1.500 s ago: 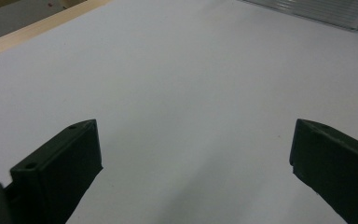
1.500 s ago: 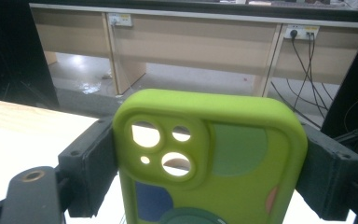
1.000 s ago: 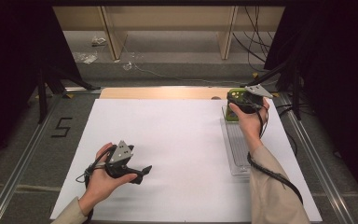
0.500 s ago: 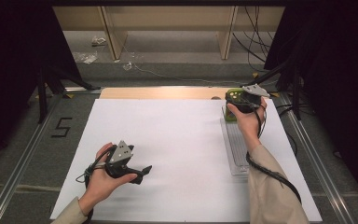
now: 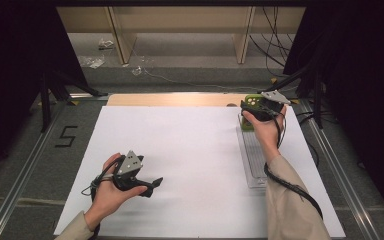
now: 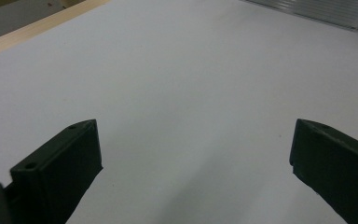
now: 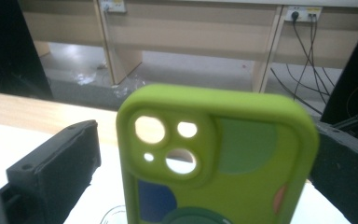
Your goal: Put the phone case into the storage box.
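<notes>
White sheeting covers most of the table from my high view, with a strip of bare wood along its far edge. On the right side of the sheet lies a long clear ribbed tray, running front to back. My right gripper sits at the tray's far end, and in the right gripper view I see a lime-green phone case standing upright between its jaws, camera cut-outs at the top, coloured patches lower down. The jaws flank the case on either side; I cannot tell whether they actually press on it or stand just clear. My left gripper is well apart from all this, low over the near left of the sheet, held in the hand. In the left gripper view its jaws stand wide apart with bare white surface between them, holding nothing.
</notes>
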